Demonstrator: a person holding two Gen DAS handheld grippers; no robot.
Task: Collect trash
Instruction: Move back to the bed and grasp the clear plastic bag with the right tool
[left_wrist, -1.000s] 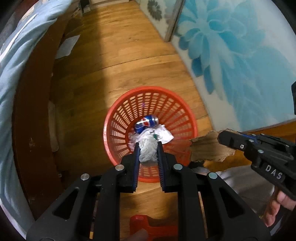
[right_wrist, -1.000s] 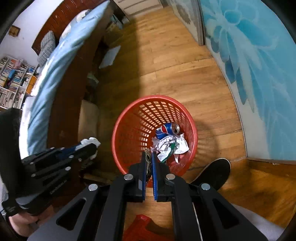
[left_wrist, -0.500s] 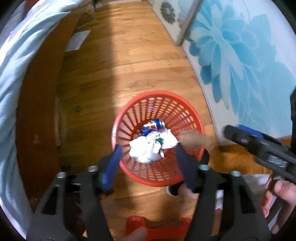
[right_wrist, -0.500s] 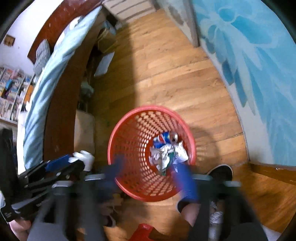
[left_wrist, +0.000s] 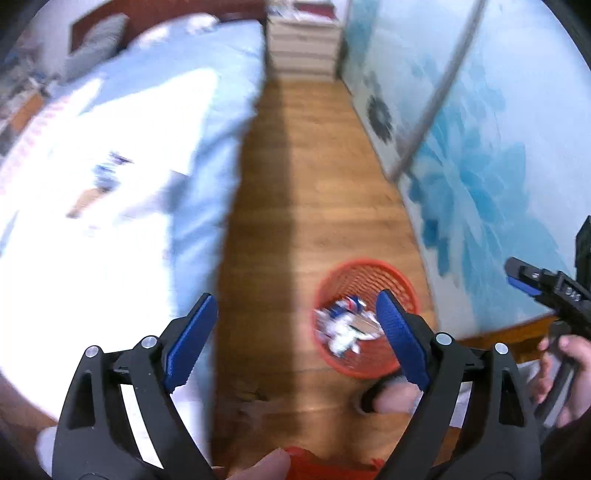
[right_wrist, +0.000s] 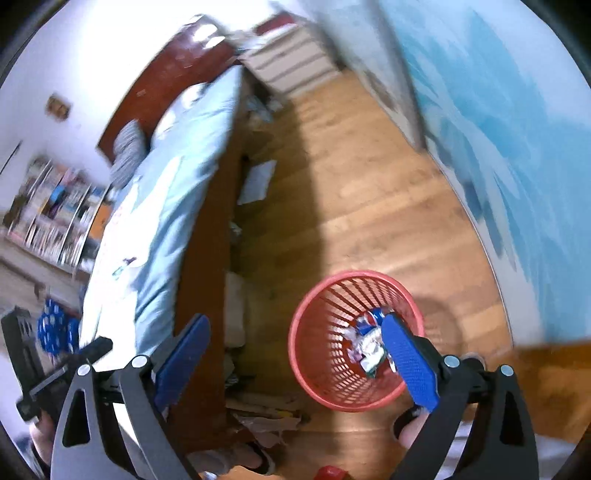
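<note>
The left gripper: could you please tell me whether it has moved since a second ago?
Yes. The left gripper has opened, released the wad, and swung up and away: the red basket now sits lower right, smaller, with the bed in view.

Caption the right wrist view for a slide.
Open right hand-held gripper above a red basket holding a can and crumpled paper, bed to the left.

Red lattice basket (right_wrist: 325, 384); blue-white can (right_wrist: 371, 319); pale blue bedding (right_wrist: 173, 206); blue floral wall (left_wrist: 480, 166); blue-padded claws.

Both tools (left_wrist: 295, 334) (right_wrist: 295, 354) opened, seemingly dropping trash into basket (right_wrist: 314, 314).
</note>
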